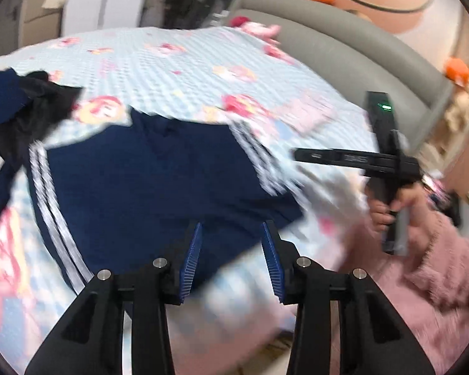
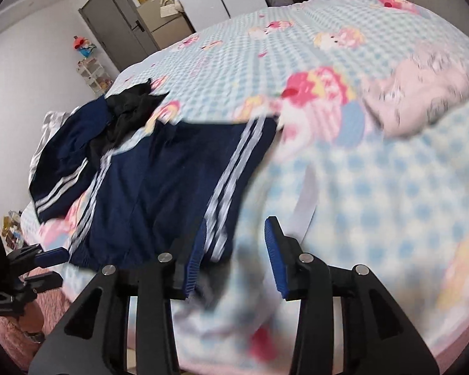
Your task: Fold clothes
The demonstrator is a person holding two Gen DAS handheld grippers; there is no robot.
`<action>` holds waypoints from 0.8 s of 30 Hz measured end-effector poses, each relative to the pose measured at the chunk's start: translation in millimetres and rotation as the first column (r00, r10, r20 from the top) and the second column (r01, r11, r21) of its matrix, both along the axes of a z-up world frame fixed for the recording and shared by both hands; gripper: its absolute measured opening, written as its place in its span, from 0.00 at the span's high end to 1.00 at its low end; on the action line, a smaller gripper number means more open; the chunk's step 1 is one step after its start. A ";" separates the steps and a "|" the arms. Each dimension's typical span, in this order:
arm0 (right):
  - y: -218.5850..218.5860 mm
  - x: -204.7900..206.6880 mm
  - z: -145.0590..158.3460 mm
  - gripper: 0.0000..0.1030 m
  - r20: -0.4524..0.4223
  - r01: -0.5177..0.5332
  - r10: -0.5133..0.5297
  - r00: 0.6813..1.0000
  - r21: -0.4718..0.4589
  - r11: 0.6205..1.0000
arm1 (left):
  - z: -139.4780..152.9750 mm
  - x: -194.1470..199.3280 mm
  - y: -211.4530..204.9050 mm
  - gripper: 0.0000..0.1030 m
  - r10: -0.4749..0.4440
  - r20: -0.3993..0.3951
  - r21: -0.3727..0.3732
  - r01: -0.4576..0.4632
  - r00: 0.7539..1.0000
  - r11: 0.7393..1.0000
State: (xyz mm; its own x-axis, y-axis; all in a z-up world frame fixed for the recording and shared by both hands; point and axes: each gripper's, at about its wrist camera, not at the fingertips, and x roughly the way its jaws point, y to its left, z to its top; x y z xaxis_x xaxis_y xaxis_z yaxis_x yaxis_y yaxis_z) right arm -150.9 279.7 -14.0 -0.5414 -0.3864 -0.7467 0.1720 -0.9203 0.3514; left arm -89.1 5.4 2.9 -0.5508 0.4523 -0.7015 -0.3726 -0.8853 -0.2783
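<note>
Navy shorts with white side stripes (image 1: 147, 172) (image 2: 159, 187) lie spread flat on the checked bedspread (image 1: 178, 62) (image 2: 375, 187). My left gripper (image 1: 233, 228) hovers open over their near edge, nothing between its blue pads. My right gripper (image 2: 236, 225) is open too, just beside the shorts' striped right edge, with only the bedspread showing between its fingers. To the left lies another navy striped garment (image 2: 65, 147) (image 1: 0, 103) with a crumpled black garment (image 2: 128, 112) (image 1: 40, 109) on it.
A folded pink garment (image 2: 419, 93) (image 1: 309, 114) sits on the bed to the right. A grey padded headboard (image 1: 328, 40) runs behind the bed. A hand (image 1: 390, 206) in a fluffy pink sleeve holds the right gripper's handle. Wardrobe and door stand beyond the bed.
</note>
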 end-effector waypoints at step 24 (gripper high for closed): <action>3.4 -127.8 -57.3 0.91 -0.010 -0.011 0.011 1.000 -0.051 0.999 | -43.5 -221.2 39.6 0.72 0.008 -0.023 -0.316 -0.015 1.000 0.949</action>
